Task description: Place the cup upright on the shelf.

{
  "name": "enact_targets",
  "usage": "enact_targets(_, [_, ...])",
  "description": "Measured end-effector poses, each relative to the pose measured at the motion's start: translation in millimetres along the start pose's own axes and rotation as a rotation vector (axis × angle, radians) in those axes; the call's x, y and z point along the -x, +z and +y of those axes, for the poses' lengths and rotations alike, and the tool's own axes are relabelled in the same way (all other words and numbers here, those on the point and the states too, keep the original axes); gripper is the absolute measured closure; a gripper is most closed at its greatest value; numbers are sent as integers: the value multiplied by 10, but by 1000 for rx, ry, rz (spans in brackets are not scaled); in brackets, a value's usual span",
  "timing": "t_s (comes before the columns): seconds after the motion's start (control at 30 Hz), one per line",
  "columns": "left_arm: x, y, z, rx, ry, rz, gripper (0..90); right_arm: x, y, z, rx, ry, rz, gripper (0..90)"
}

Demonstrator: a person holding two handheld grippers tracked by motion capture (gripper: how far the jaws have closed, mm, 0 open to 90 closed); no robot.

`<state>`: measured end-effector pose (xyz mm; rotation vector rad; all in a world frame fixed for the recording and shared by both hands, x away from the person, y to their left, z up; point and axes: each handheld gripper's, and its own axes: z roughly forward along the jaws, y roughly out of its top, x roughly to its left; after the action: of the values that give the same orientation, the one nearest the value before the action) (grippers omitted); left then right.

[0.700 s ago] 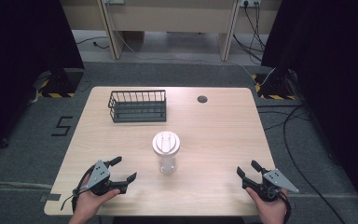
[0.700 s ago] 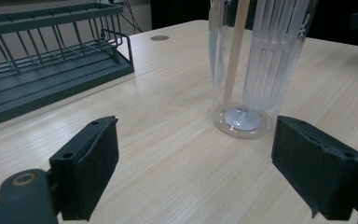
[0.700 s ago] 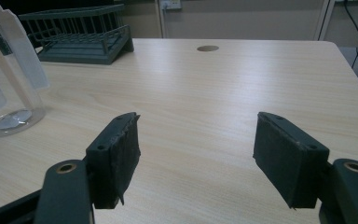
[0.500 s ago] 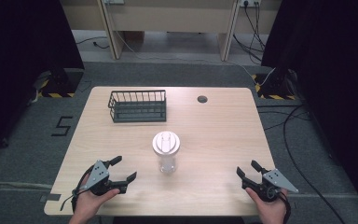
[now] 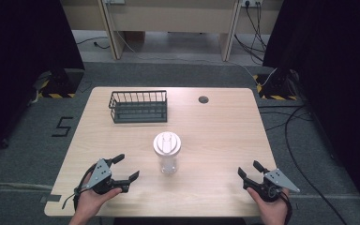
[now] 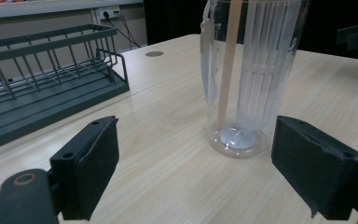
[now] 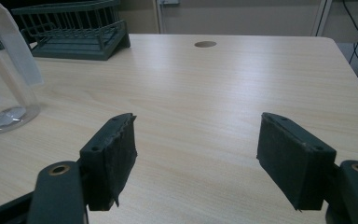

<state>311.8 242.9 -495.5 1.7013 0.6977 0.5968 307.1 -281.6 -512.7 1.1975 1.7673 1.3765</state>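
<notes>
1. resting on the near-left corner of the counter (image 5: 215, 122), the left tool (image 5: 127, 168) is held in the person's left hand (image 5: 91, 199), jaws spread wide, nothing between them.
2. right tool (image 5: 247, 169) sits at the near-right corner in the right hand (image 5: 272, 208), jaws also spread apart and empty.
3. clear plastic tumbler (image 5: 167, 153) stands upright near the counter's middle, between the two tools, closer to the left one; white lid on top.
4. left gripper view: tumbler (image 6: 249, 70) is just ahead of the open jaws, apart from both pads, ribbed insert and a pale straw-like stick inside.
5. dark wire basket (image 5: 138, 106) sits at the far-left, well apart from the tumbler.
6. round cable hole (image 5: 203, 99) in the counter's far-right area.
</notes>
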Motion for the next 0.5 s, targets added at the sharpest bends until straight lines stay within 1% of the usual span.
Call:
enact_targets(0.07, [0,27,25,-4,9,-18,146,-3,2,1,-4,1,-2,289])
enact_targets(0.1, [0,27,25,-4,9,-18,146,-3,2,1,-4,1,-2,289])
enact_targets(0.13, [-12,66,60,-1,7,-32,147,-2,7,4,-10,0,-4,292])
enact_targets(0.23, [-10,100,86,2,10,-43,147,-4,14,6,-12,-1,-4,292])
enact_targets(0.27, [2,120,97,3,14,-51,147,-4,15,6,-13,-2,-5,293])
enact_targets(0.3, [36,162,114,2,21,-73,147,1,19,7,-12,-3,-5,293])
enact_targets(0.33, [36,162,114,2,21,-73,147,2,19,7,-12,1,-4,293])
enact_targets(0.37, [56,184,121,1,24,-86,147,4,19,8,-12,2,-5,293])
enact_targets(0.4, [96,230,135,1,33,-106,146,9,20,9,-11,-2,-5,293])
enact_targets(0.43, [96,230,135,1,33,-106,146,9,20,9,-11,-2,-5,293])
enact_targets(0.5, [135,290,155,-2,44,-119,145,12,21,9,-11,-1,-4,293])
